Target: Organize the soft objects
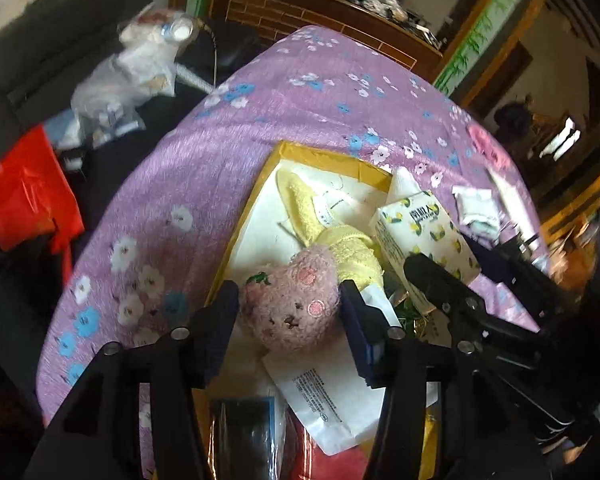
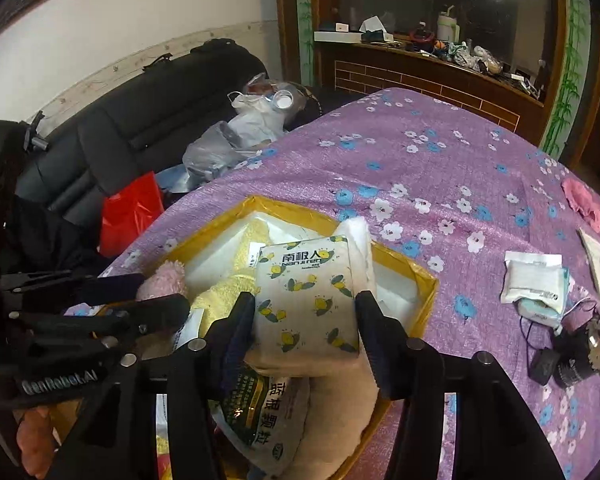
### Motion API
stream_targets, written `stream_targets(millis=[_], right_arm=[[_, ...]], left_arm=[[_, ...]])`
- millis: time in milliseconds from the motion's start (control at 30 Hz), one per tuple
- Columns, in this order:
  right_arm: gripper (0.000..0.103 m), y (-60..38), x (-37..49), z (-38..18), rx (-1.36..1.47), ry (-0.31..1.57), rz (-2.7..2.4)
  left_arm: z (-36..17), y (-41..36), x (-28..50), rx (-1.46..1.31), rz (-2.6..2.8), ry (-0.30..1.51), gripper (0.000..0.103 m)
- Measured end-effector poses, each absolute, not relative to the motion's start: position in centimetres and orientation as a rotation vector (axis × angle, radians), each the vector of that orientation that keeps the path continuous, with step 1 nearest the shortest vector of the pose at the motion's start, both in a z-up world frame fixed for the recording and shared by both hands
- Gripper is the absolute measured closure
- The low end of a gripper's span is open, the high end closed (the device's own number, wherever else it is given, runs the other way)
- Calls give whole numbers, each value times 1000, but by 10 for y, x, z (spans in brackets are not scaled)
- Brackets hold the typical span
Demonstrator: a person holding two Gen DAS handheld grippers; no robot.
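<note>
Most of the sorting looked done. The shallow yellow cardboard box (image 2: 422, 276) already held a pale yellow terry towel (image 1: 342, 240), a small pink plush bear (image 1: 296, 304), a green-and-white printed pouch (image 2: 260, 412) and some white paper packets.

The left tongs (image 1: 290, 314) stood around the bear, one pad on each side of its head. A sliver of gap showed at the pad on the bear's flank, so the jaws read as parted rather than pressing — the bear lay in the box, between them but not gripped.

The right tongs (image 2: 306, 320) straddled the white soft tissue pack printed with yellow lemons (image 2: 308, 292), which rested at the box's near corner, propped on the things beneath it. Its pads stood just beside the pack's long edges; the jaws looked slackened, though on the left edge I could not be sure contact had ended.

What was left lay out on the purple flowered cloth of the worktop (image 2: 420, 152), well to the right of the right tongs: a small white folded packet stack (image 2: 534, 284) and, further off near the edge, a crumpled pink cloth (image 2: 586, 204). Those two seemed the remaining soft things to bring in; the black camera lens and cable (image 2: 568, 356) beside them probably did not belong.
</note>
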State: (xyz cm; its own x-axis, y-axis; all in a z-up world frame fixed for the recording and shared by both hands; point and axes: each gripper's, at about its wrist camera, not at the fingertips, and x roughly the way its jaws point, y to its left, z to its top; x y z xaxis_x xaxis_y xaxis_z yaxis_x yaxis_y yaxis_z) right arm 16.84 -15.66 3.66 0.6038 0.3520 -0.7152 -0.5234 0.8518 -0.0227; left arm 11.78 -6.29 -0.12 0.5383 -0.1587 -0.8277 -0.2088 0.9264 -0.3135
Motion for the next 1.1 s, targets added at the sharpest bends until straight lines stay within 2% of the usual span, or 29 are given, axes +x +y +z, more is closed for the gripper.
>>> stream_targets(millis=[33,100,167,500,833,1100], right_arm=[[46,-159,166,37,-220,776,522],[36,-172,164,37,-160,788,547],[36,-185,166,38,-95,794,568],[25,-281,126,37,96,762,580],[24,-390,87,1,212,844,457],[24,-456,73,9,264,853,383]], left_arm=[[-1,-59,115,-431,23,1001,49],[1,-55,108,-477,1,985,41],[4,-55,100,-512,-13,966,31],[38,-103,61,-481,-17,887,31],[43,-202,56,-352,-152,943,31],[36,-255,55,-284,-200,1002,31]])
